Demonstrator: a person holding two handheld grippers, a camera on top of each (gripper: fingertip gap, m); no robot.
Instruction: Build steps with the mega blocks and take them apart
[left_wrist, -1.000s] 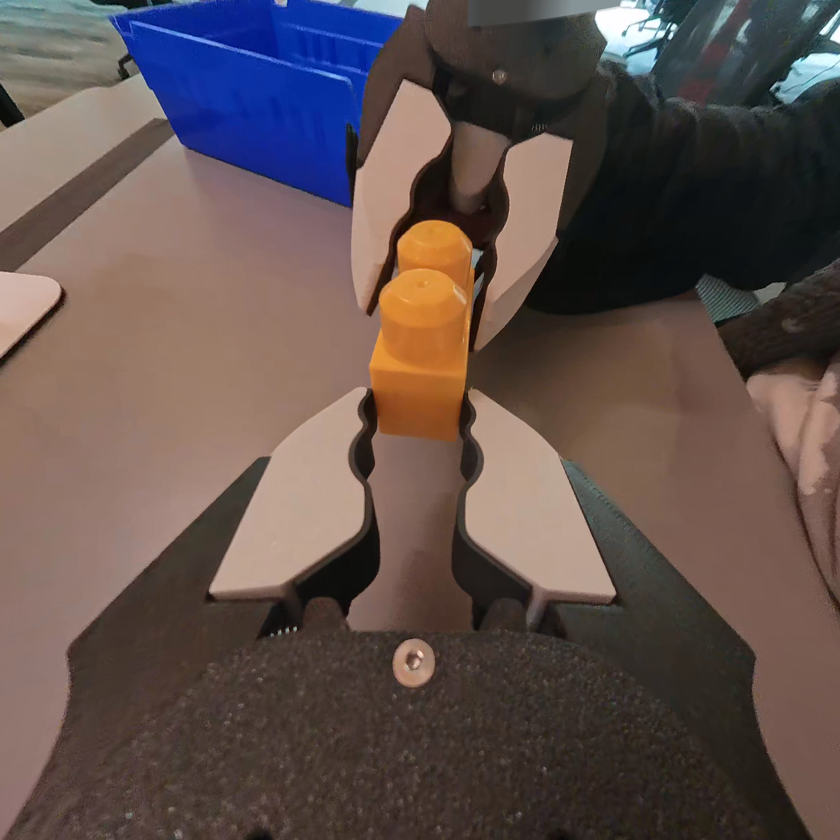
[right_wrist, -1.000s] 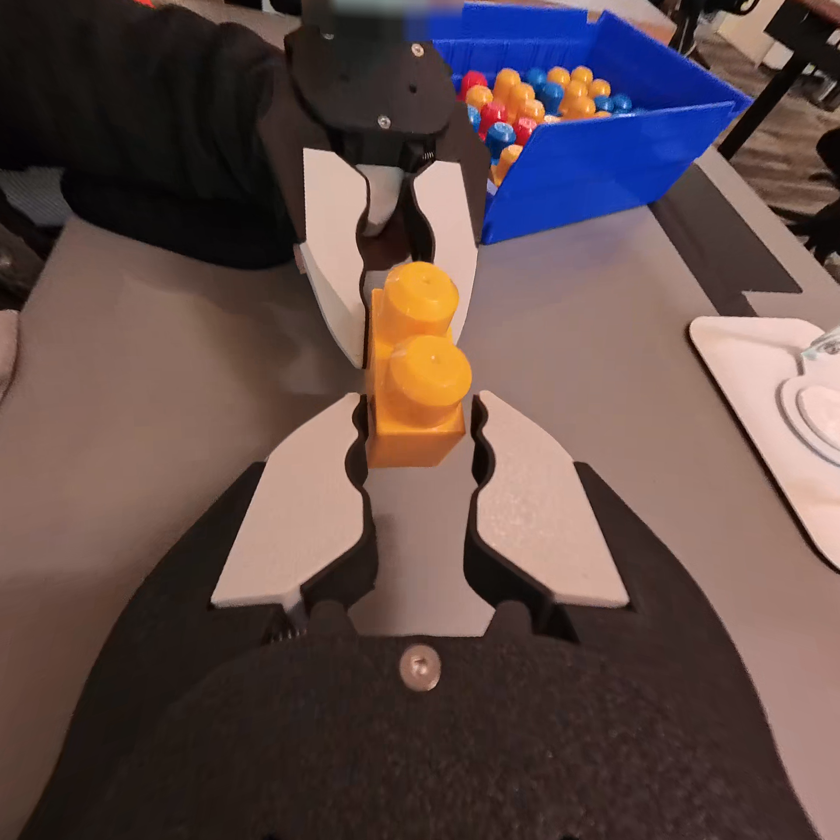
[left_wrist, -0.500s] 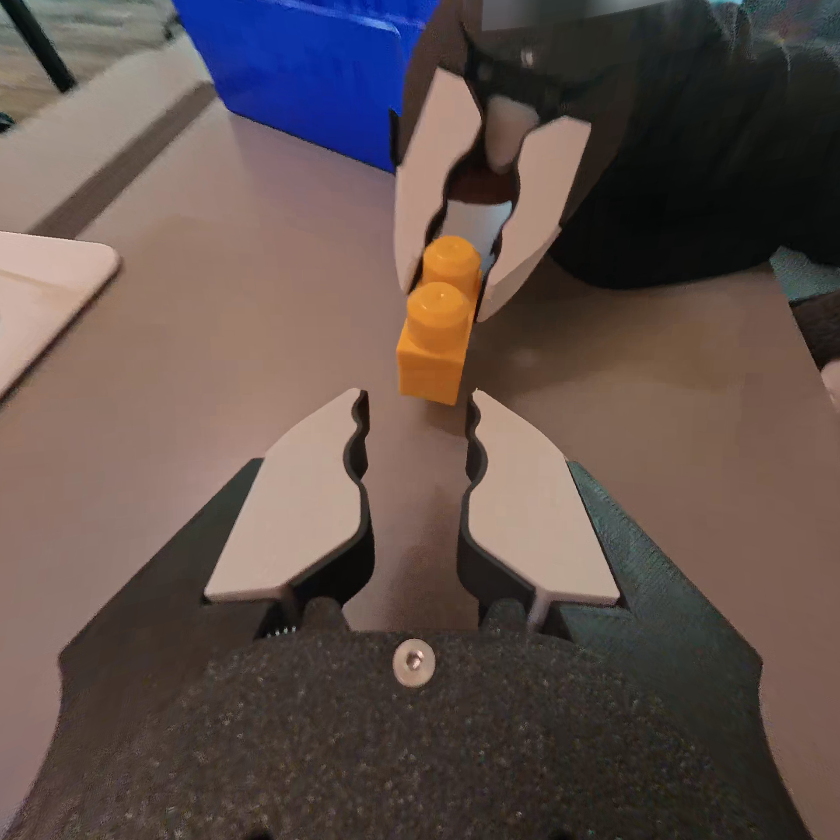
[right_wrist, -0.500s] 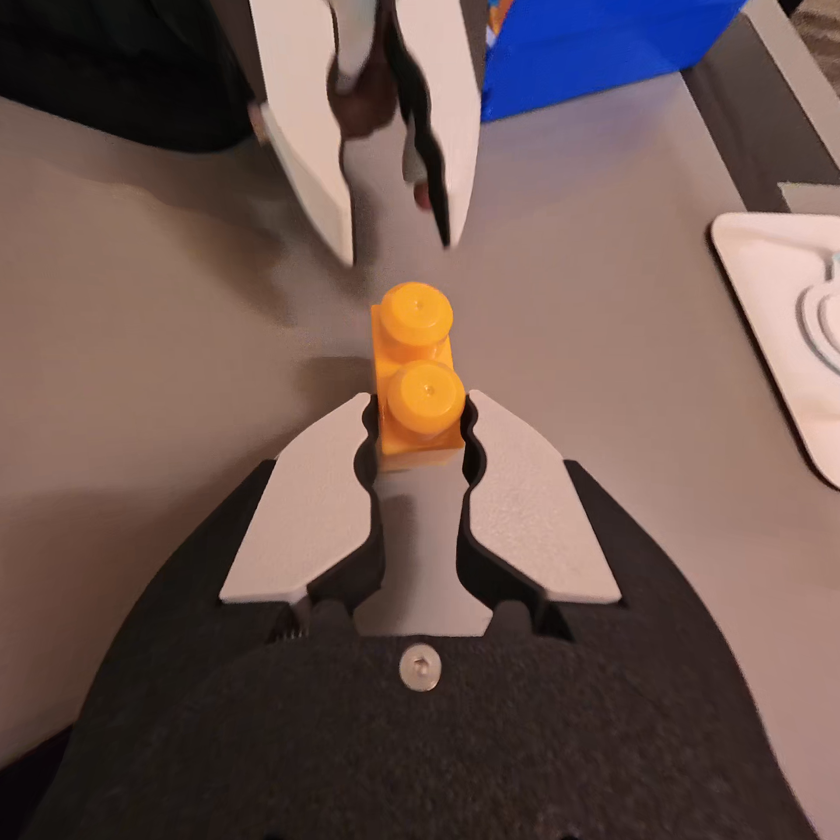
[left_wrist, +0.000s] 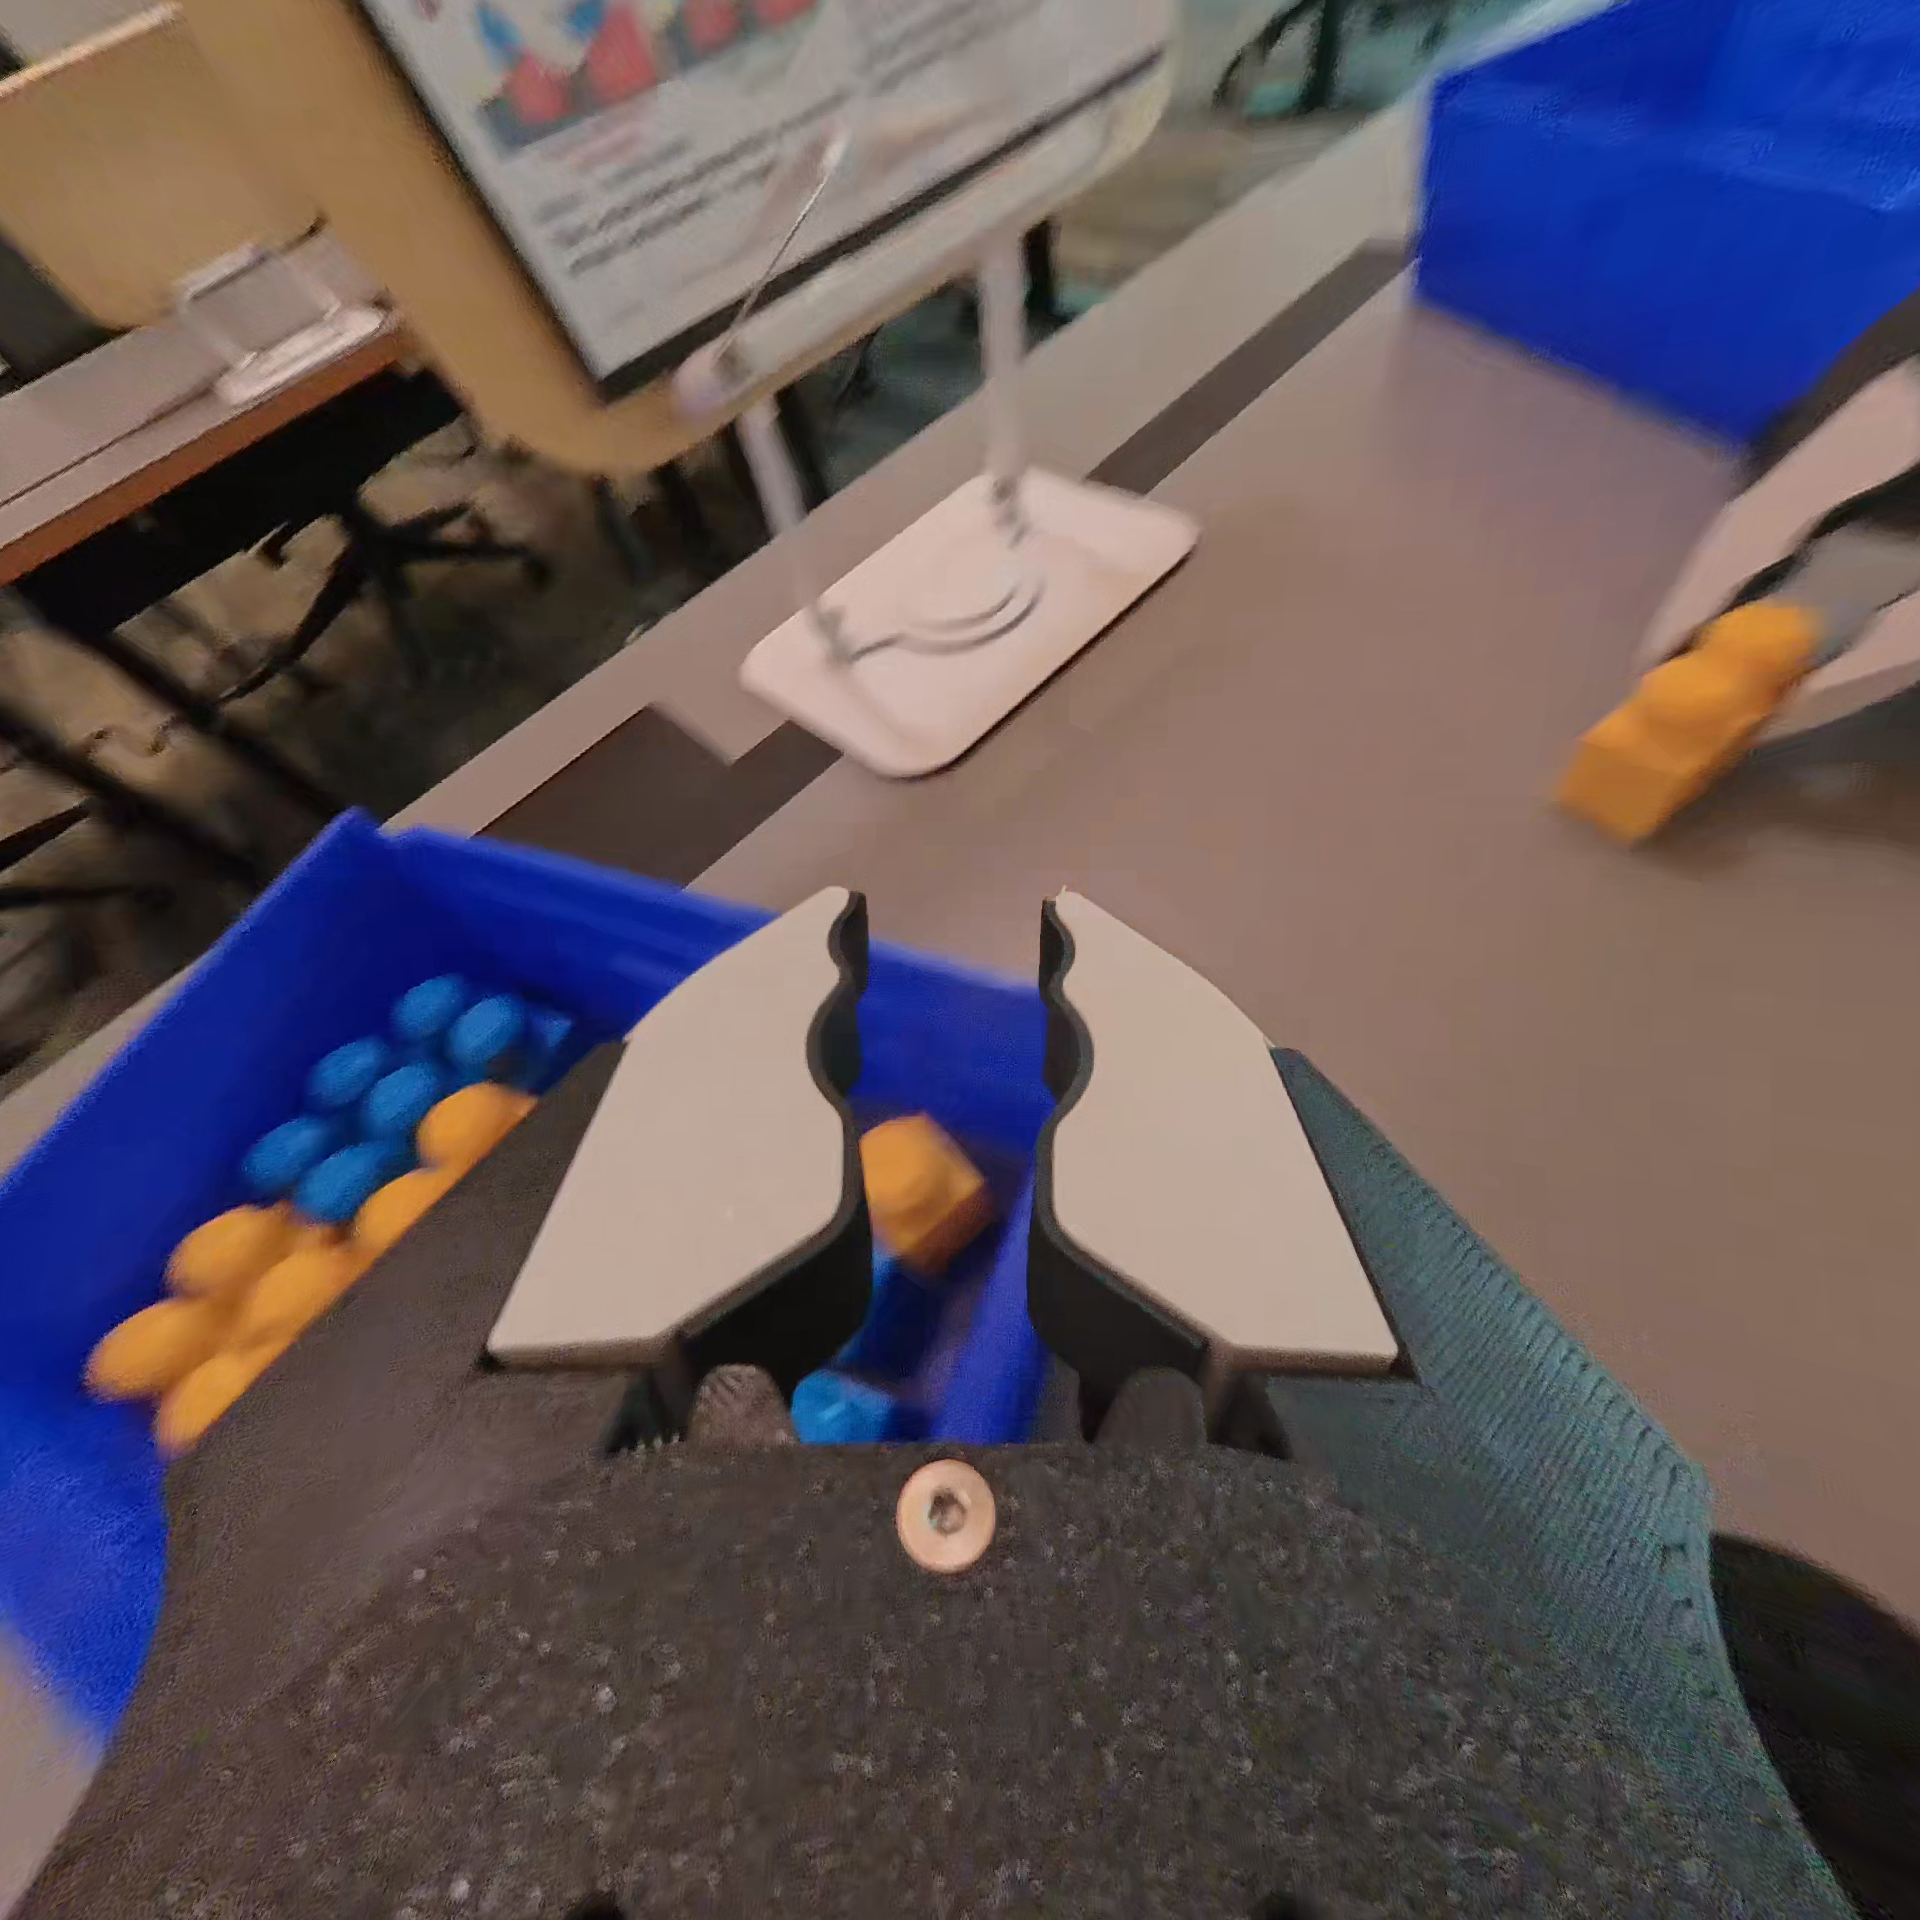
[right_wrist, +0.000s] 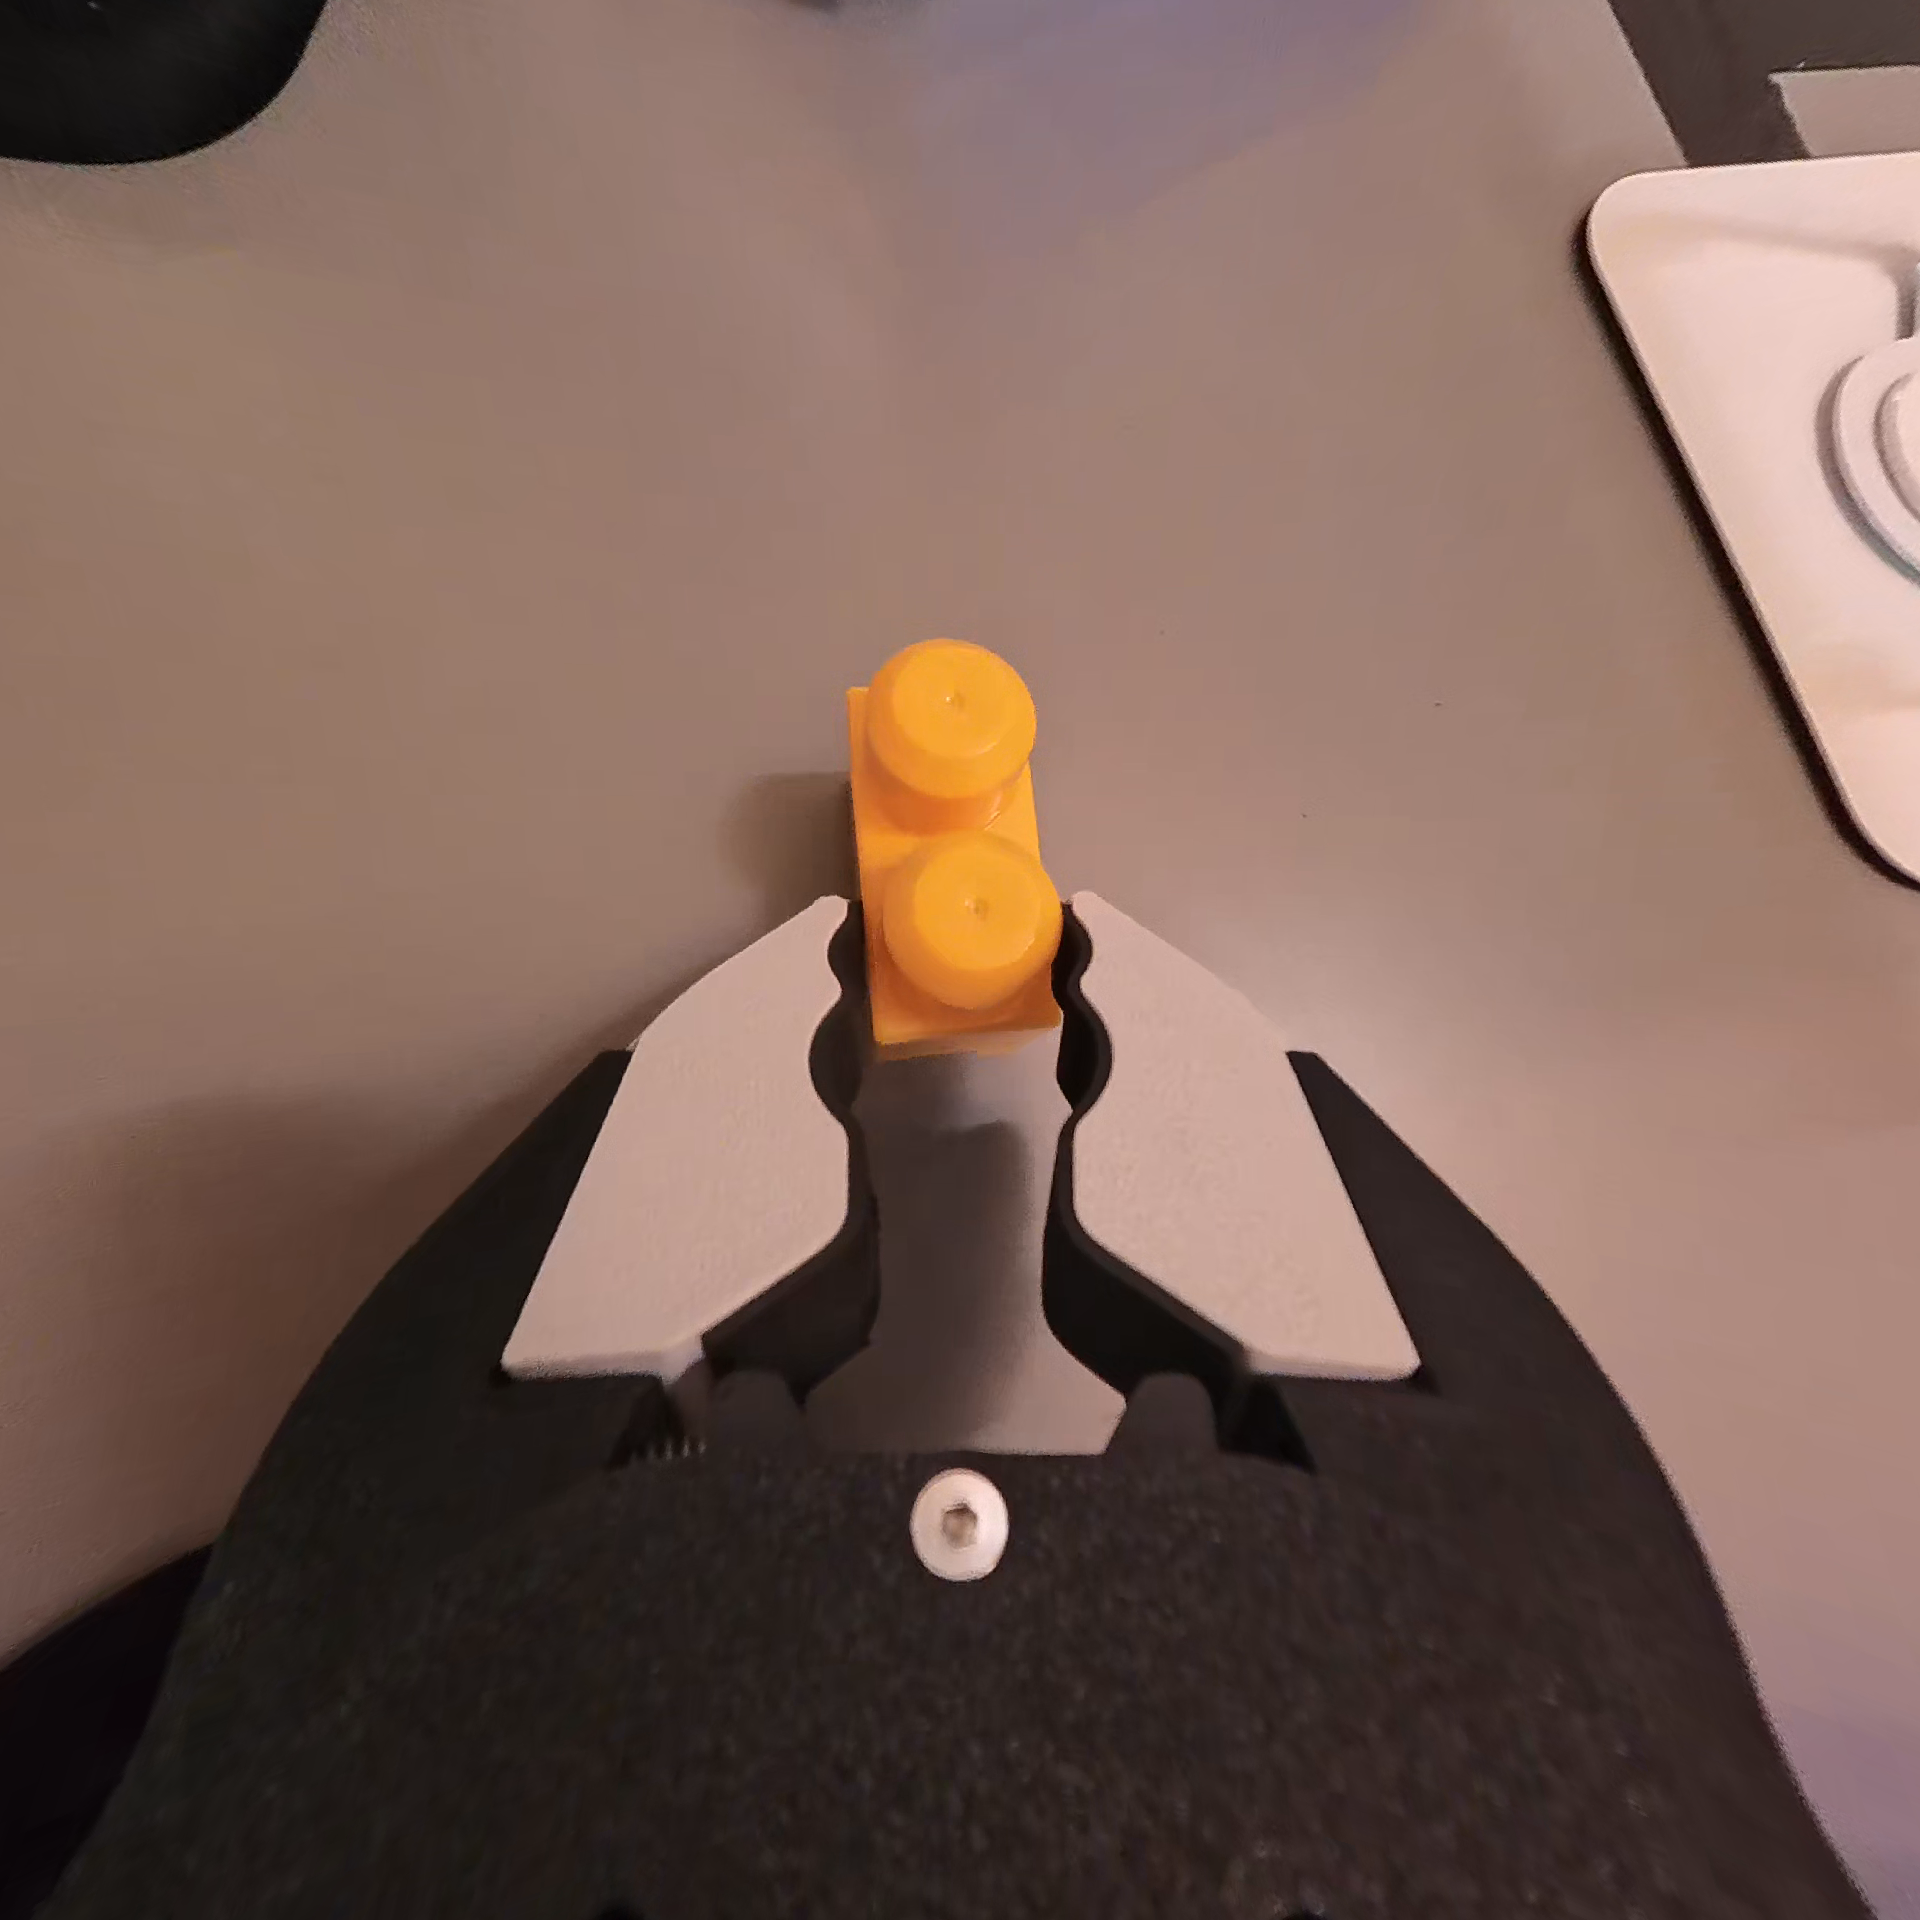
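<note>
Grey tabletop (right_wrist: 520, 520) runs under both views, with a white flat stand base (left_wrist: 977, 623) set toward its far edge and an office behind it. On the table sits the orange two-stud block (right_wrist: 951, 862), studs up. The right gripper (right_wrist: 951, 914) has its jaws closed against the block's near end, the tips touching its sides by the nearer stud; the block appears to rest on the table rather than hang in the air.

The left gripper (left_wrist: 951, 914) is well apart from that, hovering over a blue bin (left_wrist: 312, 935) full of loose blue and orange blocks. Its jaws stand spread with nothing between them. Below the gap lies an orange block in the bin (left_wrist: 920, 1195), tilted, with a blue one nearer the camera. That view is smeared by motion, so I would not swear which piece it is aimed at.

To my eye this is the start of building: one base block is being steadied, and the free gripper is going for the second. The next move calls for lowering the spread jaws around one loose block, closing across its flat sides, then carrying it to sit offset on one stud of the base.
</note>
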